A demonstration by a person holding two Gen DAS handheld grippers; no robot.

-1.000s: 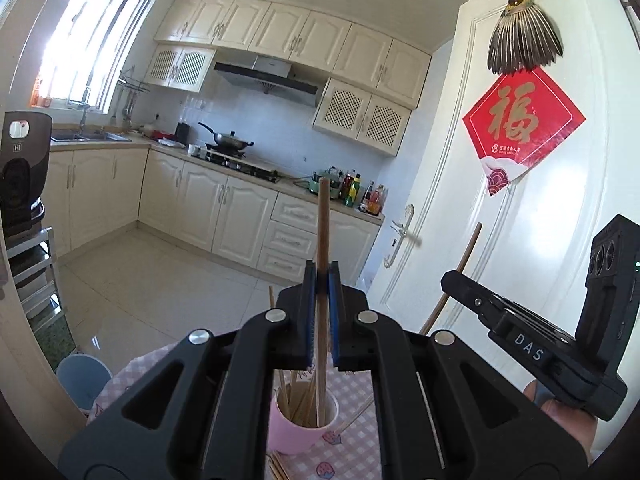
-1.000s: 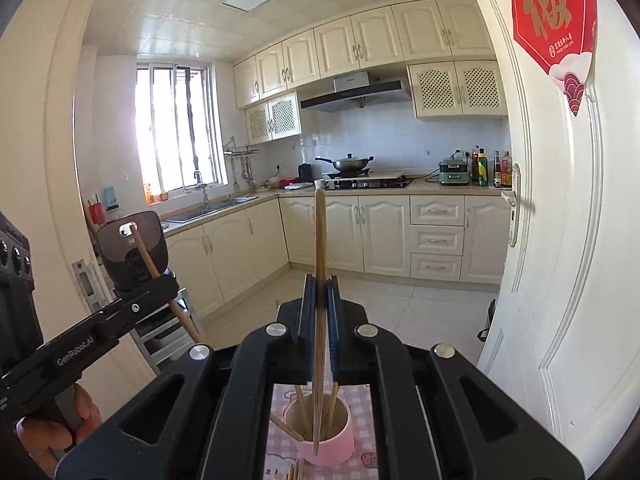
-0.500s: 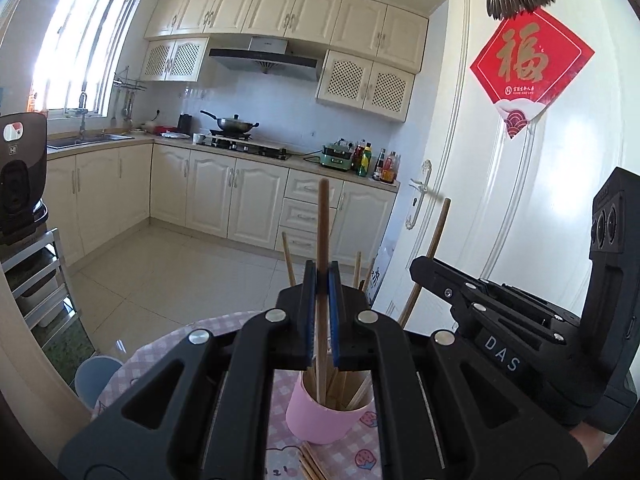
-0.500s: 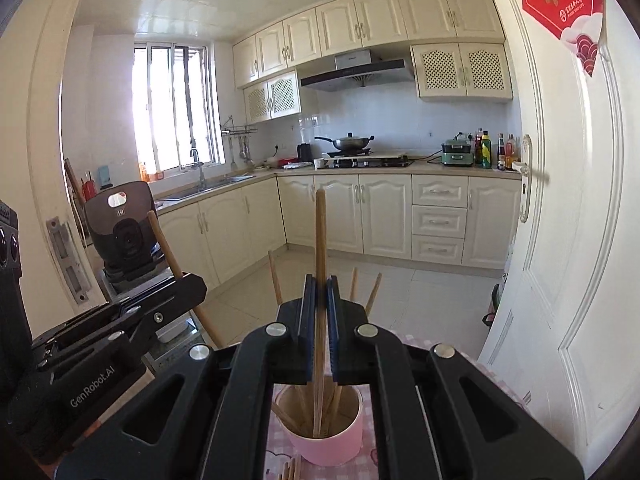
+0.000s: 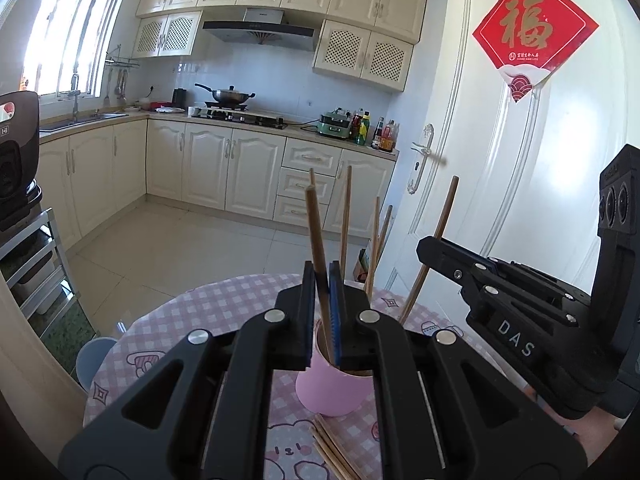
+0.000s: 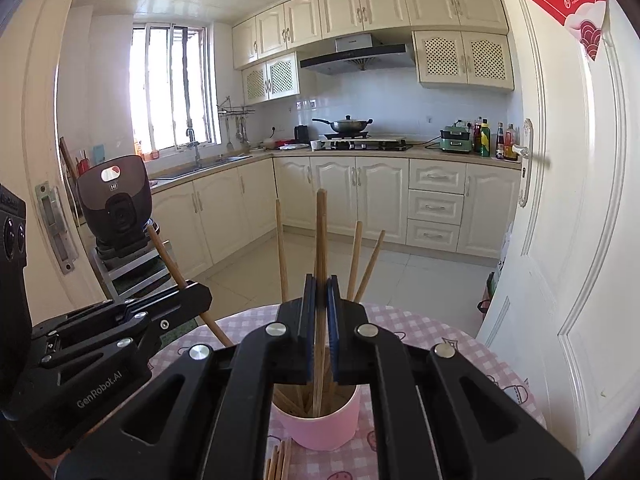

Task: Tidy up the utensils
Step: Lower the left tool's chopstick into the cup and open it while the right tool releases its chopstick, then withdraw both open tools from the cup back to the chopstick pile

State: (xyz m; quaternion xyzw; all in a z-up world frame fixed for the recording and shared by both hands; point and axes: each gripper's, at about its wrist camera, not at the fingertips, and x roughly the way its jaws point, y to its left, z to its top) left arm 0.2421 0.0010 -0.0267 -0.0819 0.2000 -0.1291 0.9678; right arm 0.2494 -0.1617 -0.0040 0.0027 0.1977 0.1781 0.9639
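A pink cup (image 5: 333, 394) (image 6: 320, 424) stands on the round checked table (image 5: 208, 312) and holds several wooden chopsticks. My left gripper (image 5: 322, 280) has opened slightly; a chopstick (image 5: 316, 232) leans loose between its pads, lower end in the cup. My right gripper (image 6: 320, 292) is shut on another chopstick (image 6: 321, 236), held upright with its lower end inside the cup. The right gripper also shows in the left wrist view (image 5: 436, 246), the left one in the right wrist view (image 6: 192, 292).
Loose chopsticks (image 5: 332, 452) (image 6: 276, 462) lie on the table just in front of the cup. A white door (image 5: 500, 160) stands close on the right. A blue stool (image 5: 94, 360) is beside the table. Kitchen cabinets (image 6: 360, 192) line the far wall.
Both grippers have come down over the cup, lowering their chopsticks into it. The left jaws have parted a little and its chopstick now tilts.
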